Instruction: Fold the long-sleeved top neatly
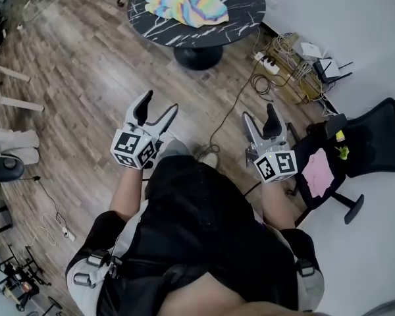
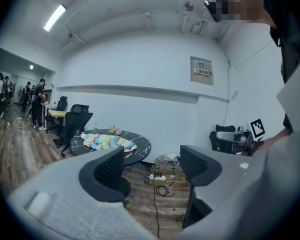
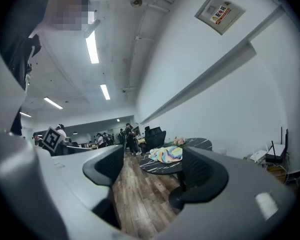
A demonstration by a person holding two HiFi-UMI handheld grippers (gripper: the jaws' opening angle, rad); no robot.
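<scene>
Head view has both grippers held up in front of the person's chest, the left gripper point(image 1: 160, 104) and the right gripper point(image 1: 259, 112) each with jaws spread wide and nothing between them. Across the room on the round black marble table point(image 1: 243, 2) lies the long-sleeved top point(image 1: 183, 4), a rainbow-striped bundle, rumpled and well apart from both grippers. Left gripper view and right gripper view back that up: empty jaws over the wood floor point(image 1: 85, 78), top and table beyond them, and a black office chair point(image 1: 375, 143) at the person's right.
</scene>
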